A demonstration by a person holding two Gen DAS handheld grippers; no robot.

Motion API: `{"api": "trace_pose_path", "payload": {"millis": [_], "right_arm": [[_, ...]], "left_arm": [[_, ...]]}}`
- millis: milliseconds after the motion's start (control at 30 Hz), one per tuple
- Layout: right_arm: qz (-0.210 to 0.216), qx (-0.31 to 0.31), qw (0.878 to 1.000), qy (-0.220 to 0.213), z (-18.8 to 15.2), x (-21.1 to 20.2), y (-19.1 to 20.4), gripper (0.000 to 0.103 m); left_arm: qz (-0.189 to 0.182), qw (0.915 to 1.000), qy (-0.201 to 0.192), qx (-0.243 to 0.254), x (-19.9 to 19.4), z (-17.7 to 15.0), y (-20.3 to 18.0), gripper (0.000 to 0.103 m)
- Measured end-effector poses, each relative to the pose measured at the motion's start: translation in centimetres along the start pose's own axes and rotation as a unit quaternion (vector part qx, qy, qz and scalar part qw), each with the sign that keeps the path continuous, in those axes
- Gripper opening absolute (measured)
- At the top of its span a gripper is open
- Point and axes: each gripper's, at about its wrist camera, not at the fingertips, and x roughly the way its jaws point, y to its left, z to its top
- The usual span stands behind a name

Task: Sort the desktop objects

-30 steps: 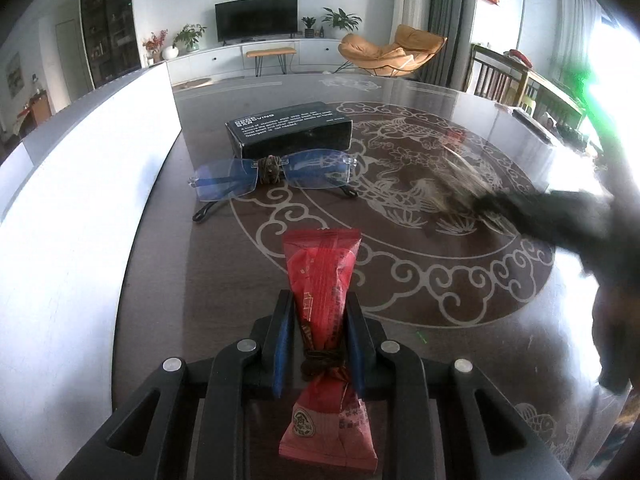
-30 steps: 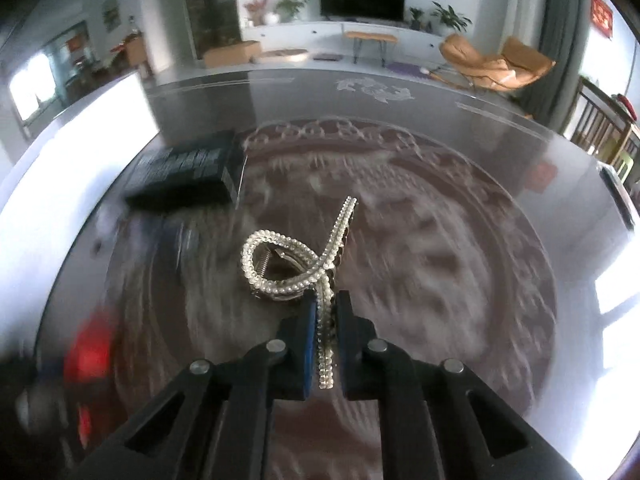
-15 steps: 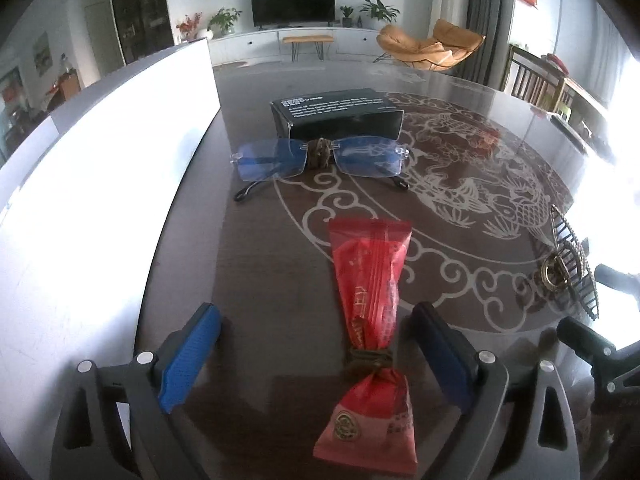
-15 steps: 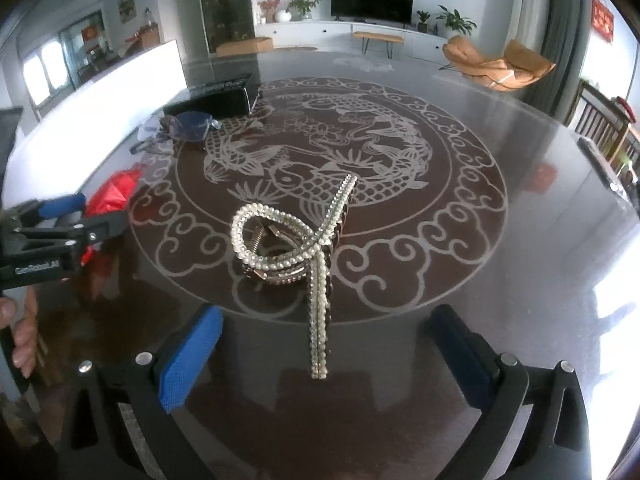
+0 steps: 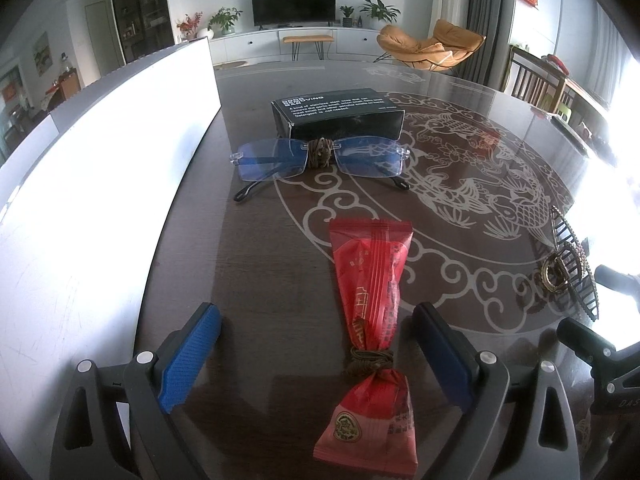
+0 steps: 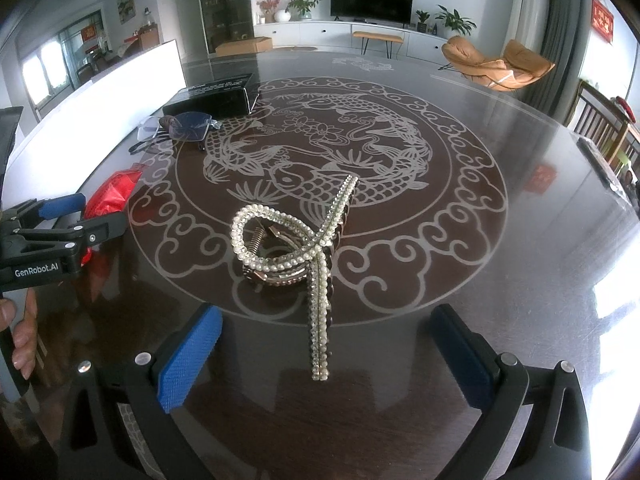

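Along the left edge of the worktop (image 5: pixel 256 280) stands a white board (image 5: pixel 100 184), and the sorted things sit in a line just beside it. At the far end is the black box (image 5: pixel 338 114), its top printed in white; only "MOVING" and fragments such as "stainless steel soap" and "Detergent is not needed" can be made out. Right in front of it, nearly touching, lie the rimless glasses (image 5: pixel 320 158), arms folded, with a brown cord wound round the bridge. Nearer still lies the red snack packet (image 5: pixel 370 292), tied with the same brown cord near its lower end and bearing a round gold seal whose characters are too small to read.

The left tongs (image 5: pixel 316 352) stand wide, blue pads well clear on either side of the packet, which rests flat on the worktop. In the right wrist view the tool's side reads "GenRobot.AI".

Further right, on the ring of the carp pattern toward the near edge, sits the pearl hair claw (image 6: pixel 296 248), one long beaded arm pointing at the camera. The right tongs (image 6: pixel 320 356) are likewise spread wide, with the claw lying free between the pads and touched by neither.

By the look of it, box, glasses and packet are placed; the claw lies apart from that line, so it may still need moving, unless this is its spot.
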Motion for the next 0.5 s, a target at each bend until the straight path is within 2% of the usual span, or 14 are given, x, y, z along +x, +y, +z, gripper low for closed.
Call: {"api": "trace_pose_path", "payload": {"millis": [100,133,500], "right_arm": [[0.000,0.000,1.000,0.000,0.00,0.01,0.00,0.103],[0.000,0.000,1.000,0.000,0.00,-0.01,-0.01,0.103],[0.000,0.000,1.000,0.000,0.03,0.03,0.01,0.103]], "left_arm": [[0.001,1.0000,0.001,-0.001,0.11,-0.04,0.10,0.099],[0.002,1.0000,0.001,-0.001,0.10,0.09,0.09,0.103],[-0.005,1.0000,0.007,0.003,0.10,0.20,-0.41,0.103]]}}
